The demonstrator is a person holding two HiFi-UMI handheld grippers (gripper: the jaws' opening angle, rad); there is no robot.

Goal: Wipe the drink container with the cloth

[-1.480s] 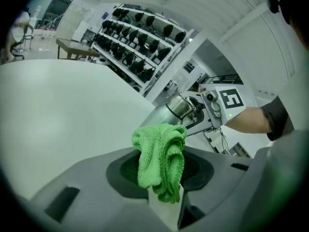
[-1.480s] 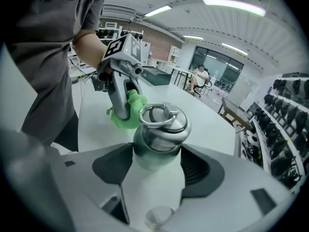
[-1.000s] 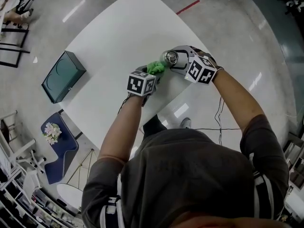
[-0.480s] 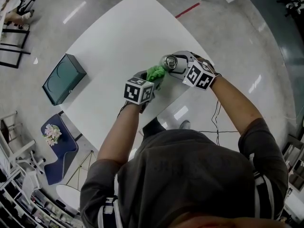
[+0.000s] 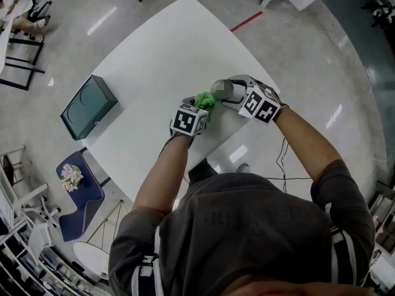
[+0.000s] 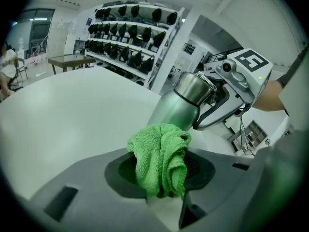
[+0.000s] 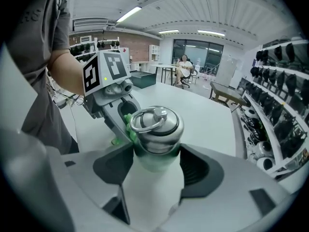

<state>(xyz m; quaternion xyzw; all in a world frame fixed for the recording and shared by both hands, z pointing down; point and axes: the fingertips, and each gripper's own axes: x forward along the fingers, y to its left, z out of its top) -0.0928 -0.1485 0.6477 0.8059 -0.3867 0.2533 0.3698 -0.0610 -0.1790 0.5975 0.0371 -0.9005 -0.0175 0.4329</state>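
A steel drink bottle (image 5: 222, 90) with a ring lid hangs tilted over the white table (image 5: 154, 60). My right gripper (image 5: 228, 92) is shut on it; in the right gripper view the bottle (image 7: 155, 129) fills the gap between the jaws of the right gripper (image 7: 155, 156). My left gripper (image 5: 200, 105) is shut on a bunched green cloth (image 5: 205, 100), which presses against the bottle's side. In the left gripper view the cloth (image 6: 161, 153) sits in the left gripper (image 6: 161, 166), with the bottle (image 6: 181, 103) just beyond it. The bottle's base is hidden.
A dark green case (image 5: 89, 105) lies on the table's left part. The table's near edge runs just below the grippers. A blue-cushioned chair (image 5: 74, 184) stands on the floor at left. Shelves of dark items (image 6: 130, 37) line the room.
The cloth has rubbed a little back and forth along the bottle's side. Both grippers keep their hold, and the head view has shifted slightly.
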